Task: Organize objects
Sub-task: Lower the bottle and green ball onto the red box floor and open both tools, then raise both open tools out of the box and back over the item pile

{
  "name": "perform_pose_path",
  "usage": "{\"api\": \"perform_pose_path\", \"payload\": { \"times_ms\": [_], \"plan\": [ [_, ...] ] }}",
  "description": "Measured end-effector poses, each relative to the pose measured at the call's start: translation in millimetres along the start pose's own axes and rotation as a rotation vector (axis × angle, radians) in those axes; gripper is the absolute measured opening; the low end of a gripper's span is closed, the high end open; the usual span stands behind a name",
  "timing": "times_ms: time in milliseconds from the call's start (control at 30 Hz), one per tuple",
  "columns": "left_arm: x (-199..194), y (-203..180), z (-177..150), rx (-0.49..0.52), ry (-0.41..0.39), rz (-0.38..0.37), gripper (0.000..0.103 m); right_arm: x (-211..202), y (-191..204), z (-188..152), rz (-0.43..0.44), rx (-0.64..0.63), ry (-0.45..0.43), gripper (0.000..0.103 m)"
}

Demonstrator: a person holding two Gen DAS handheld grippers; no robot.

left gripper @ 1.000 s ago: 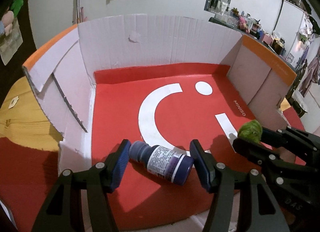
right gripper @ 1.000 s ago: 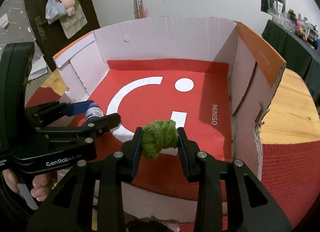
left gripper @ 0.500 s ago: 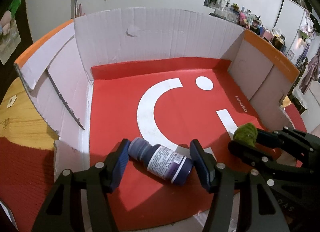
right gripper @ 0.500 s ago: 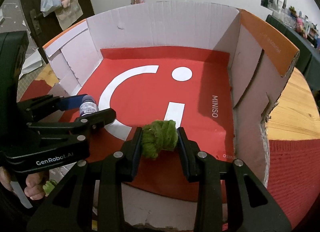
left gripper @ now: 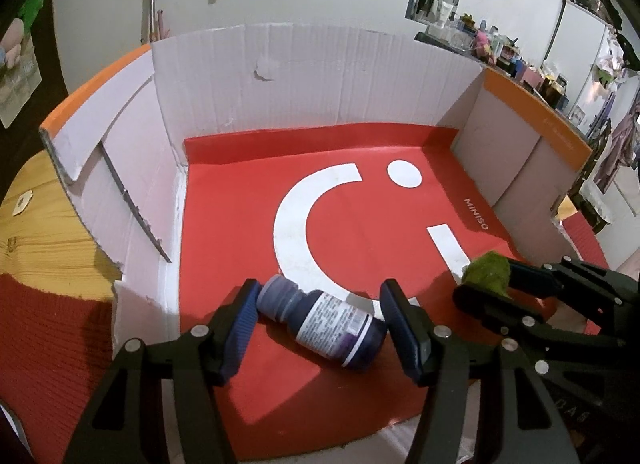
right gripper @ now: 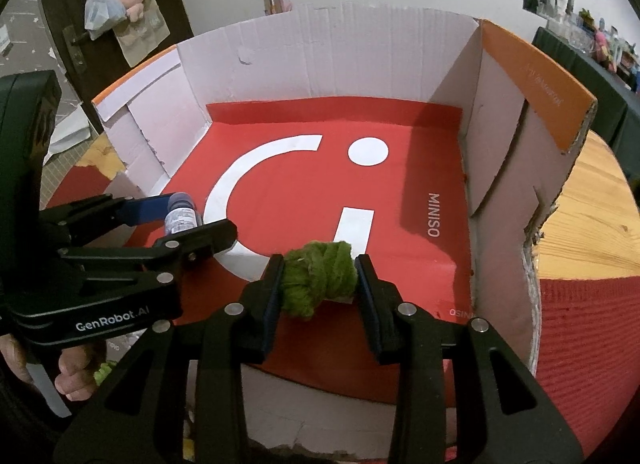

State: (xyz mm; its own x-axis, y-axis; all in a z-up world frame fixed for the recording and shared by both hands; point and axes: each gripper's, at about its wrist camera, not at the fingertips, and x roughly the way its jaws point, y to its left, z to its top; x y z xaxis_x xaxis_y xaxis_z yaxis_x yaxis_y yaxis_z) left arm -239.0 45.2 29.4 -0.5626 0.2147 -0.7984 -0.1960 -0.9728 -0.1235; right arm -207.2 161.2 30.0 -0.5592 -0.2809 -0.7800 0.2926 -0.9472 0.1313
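left tongs [left gripper: 318, 318] grip the bottle [left gripper: 324, 320] end to end; right tongs [right gripper: 318, 284], just easing apart, touch the green wad [right gripper: 318, 284]. release both low inside the box [left gripper: 320, 75].

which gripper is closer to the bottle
Left. The left gripper has the bottle between its pads; the right gripper, beside it, is on the green yarn.

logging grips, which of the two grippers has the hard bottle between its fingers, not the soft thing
The left gripper: the dark blue bottle lies between its fingers. The right gripper holds a green yarn bundle.
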Motion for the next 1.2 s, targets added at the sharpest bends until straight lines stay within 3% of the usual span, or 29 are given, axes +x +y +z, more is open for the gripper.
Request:
{"api": "perform_pose_path", "payload": {
  "times_ms": [167,600,1200],
  "plan": [
    [-7.7,-2.3,-0.3,0.009,-0.019,0.004,0.068,-3.9,2.6,-1.4,-0.004,-0.006,-0.011,0.043],
    [-42.4,-0.4,-4.3,0.005,-0.094,0.042,0.081,-23.8,11.6,-7.3,-0.025,-0.026,-0.057,0.051],
    [-80.5,7.9,-39.9,-0.033,-0.139,0.064,0.097,-73.6,33.0,-38.8,-0.033,-0.038,-0.137,0.066]
  ]
}}
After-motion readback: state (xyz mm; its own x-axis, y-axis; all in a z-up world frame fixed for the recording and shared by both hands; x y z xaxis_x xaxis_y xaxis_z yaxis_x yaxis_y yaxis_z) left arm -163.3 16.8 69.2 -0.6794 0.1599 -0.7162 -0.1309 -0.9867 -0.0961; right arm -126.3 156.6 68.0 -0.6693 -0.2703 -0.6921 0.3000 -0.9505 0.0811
